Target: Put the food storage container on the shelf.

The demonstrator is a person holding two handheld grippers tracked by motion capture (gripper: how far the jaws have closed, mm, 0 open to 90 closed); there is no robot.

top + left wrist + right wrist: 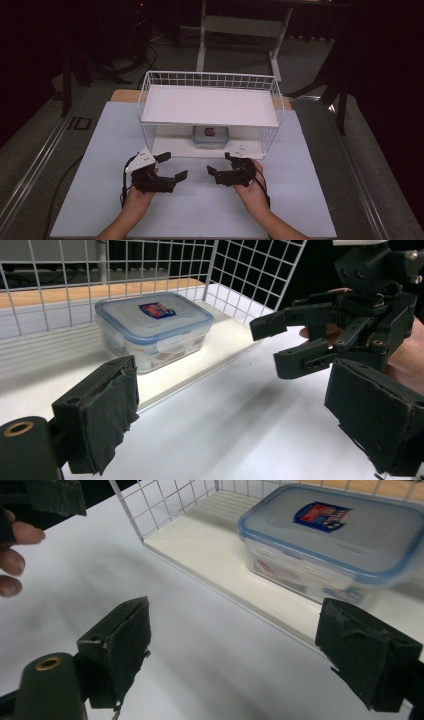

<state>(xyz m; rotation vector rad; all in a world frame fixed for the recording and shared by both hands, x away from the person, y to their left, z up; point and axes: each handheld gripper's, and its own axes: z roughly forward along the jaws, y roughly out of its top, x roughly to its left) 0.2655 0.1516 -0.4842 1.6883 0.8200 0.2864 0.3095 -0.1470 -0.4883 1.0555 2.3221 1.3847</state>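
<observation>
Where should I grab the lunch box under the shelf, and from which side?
Grip the lunch box across its short side walls, below the blue-rimmed lid, coming in level from the rack's open front. The shelf above likely blocks a top-down reach, and wire mesh closes the other sides.

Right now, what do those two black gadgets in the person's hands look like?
Each hand holds a matte black gripper of angular, bolted parts. The left gripper carries a grey three-cornered plate dotted with small marks, and black cables trail from both. The right gripper has no such plate. Worn, dark padded jaws; brass-coloured pivot ring. No sleeves in sight.
</observation>
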